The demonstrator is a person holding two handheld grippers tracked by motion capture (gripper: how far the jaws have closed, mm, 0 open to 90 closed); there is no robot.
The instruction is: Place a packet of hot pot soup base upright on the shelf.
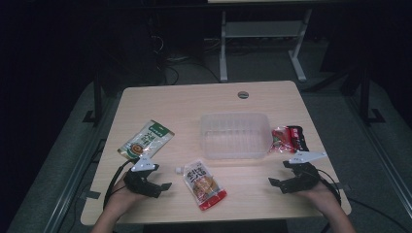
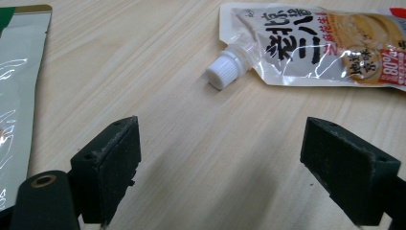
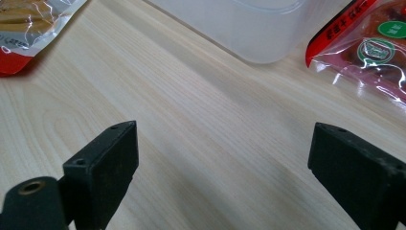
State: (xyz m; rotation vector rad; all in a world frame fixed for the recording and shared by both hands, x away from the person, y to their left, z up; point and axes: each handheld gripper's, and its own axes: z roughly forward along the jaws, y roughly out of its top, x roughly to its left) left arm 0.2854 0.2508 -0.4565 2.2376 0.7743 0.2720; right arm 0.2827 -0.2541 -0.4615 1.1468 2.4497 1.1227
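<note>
Left gripper [image 1: 154, 180], lower left, jaws wide apart, empty, over bare table; white-capped beige sauce pouch [image 1: 204, 184] just beside it, lower centre. Right gripper [image 1: 287, 175], lower right, likewise spread, empty. Both hands low, angled inward.

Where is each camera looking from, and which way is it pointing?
High view: above the person's side, looking forward and down at the table, clear tub, three packets, both forearms and grippers.
Left gripper view: rides the left gripper, facing the spout pouch; open black fingers show.
Right gripper view: rides the right gripper, facing tub and red packet; open fingers show.
Shared: both gripper views catch the spout pouch.
</note>
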